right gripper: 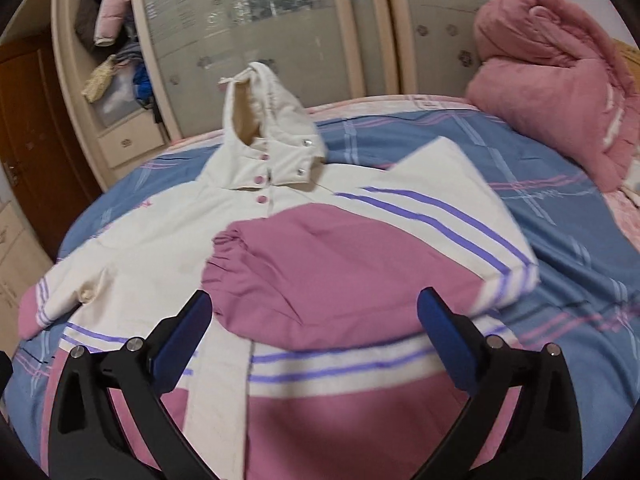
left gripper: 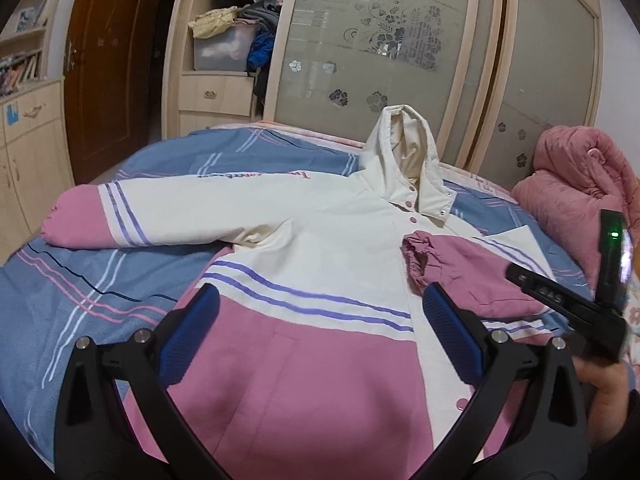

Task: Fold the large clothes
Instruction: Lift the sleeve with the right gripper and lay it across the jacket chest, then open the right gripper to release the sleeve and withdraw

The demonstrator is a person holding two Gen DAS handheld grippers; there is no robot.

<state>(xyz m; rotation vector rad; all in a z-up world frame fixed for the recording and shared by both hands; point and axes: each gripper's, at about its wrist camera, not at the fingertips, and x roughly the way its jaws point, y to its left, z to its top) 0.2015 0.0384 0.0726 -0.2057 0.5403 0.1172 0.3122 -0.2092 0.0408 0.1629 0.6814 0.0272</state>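
Hooded jacket lay face-up on the blue plaid bed, one sleeve folded across its chest.

The bed (left gripper: 100,280) carried the jacket (left gripper: 320,240), hood (left gripper: 404,152) toward the wardrobe (left gripper: 400,40); a pink quilt (right gripper: 552,80) sat bundled beside it. Folded sleeve (right gripper: 340,272) rested on the front, the other sleeve (left gripper: 120,216) stretched outward. Left gripper (left gripper: 320,332) and right gripper (right gripper: 316,336) hovered above the pink hem, jaws spread wide, holding nothing.

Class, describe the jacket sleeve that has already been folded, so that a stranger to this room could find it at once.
Start at the bed with the blue plaid cover, where a cream and pink hooded jacket lies flat. The folded sleeve lies across its chest below the hood, pink cuff pointing at the snap buttons. The other sleeve stretches straight out over the bed.
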